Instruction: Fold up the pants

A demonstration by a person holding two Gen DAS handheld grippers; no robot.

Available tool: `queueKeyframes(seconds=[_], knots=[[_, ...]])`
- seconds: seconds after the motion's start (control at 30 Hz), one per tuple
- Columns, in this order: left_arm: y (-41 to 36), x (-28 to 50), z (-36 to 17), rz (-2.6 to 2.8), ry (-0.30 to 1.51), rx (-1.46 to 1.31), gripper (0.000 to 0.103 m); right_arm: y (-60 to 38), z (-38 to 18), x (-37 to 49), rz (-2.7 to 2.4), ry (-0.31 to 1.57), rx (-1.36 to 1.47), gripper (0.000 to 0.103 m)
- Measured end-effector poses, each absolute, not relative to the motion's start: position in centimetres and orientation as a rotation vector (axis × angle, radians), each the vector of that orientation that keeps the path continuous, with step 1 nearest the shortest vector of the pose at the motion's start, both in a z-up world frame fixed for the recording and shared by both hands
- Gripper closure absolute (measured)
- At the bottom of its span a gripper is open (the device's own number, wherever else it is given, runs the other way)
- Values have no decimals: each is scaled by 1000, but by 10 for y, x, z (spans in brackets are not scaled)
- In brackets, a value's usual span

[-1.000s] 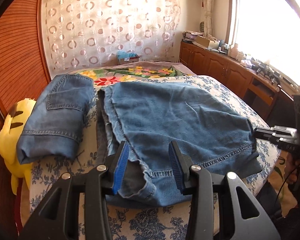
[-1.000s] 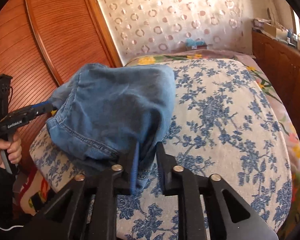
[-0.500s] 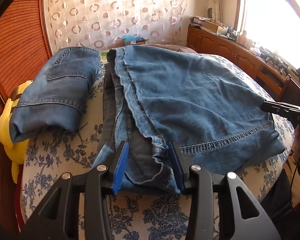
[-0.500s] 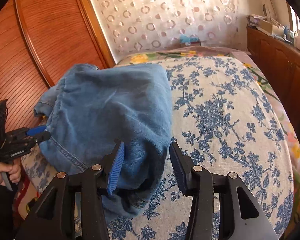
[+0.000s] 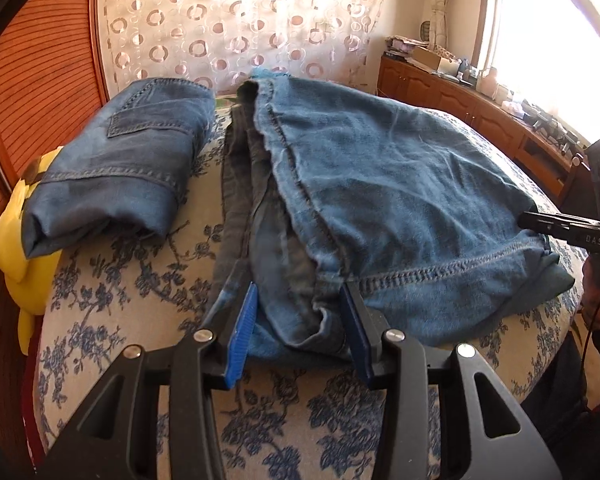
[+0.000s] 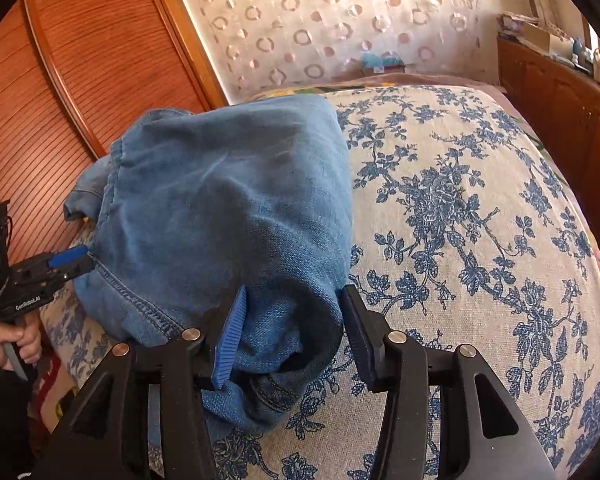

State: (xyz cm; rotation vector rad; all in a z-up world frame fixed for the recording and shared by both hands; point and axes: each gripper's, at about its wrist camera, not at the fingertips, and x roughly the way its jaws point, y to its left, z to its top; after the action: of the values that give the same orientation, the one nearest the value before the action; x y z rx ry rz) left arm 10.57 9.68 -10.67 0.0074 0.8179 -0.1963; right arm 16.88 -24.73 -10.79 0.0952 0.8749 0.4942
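Floral bedspread (image 6: 480, 208) under everything; the pants (image 5: 400, 184) lie folded over on it, near edge toward me. My left gripper (image 5: 300, 320) and right gripper (image 6: 290, 330) straddle the near corners, jaws apart; the right's have just been opening, denim between them unpinched. I'd back both straight out, low and slow, so no pad drags the fold open.

yellow plush toy (image 5: 24, 248) | patterned curtain (image 5: 236, 20) | possibly wooden cabinets (image 5: 452, 92)
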Motion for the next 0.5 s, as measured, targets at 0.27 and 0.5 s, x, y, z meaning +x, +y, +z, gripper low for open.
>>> queueKeyframes(seconds=[0.27,0.5], knots=[[103,97,-92,-192,792,-33,60,-238,-104,175,564,896,113,88],[125,83,-66,-156,719,-68,60,-213,-54,176,571,801,60,94]])
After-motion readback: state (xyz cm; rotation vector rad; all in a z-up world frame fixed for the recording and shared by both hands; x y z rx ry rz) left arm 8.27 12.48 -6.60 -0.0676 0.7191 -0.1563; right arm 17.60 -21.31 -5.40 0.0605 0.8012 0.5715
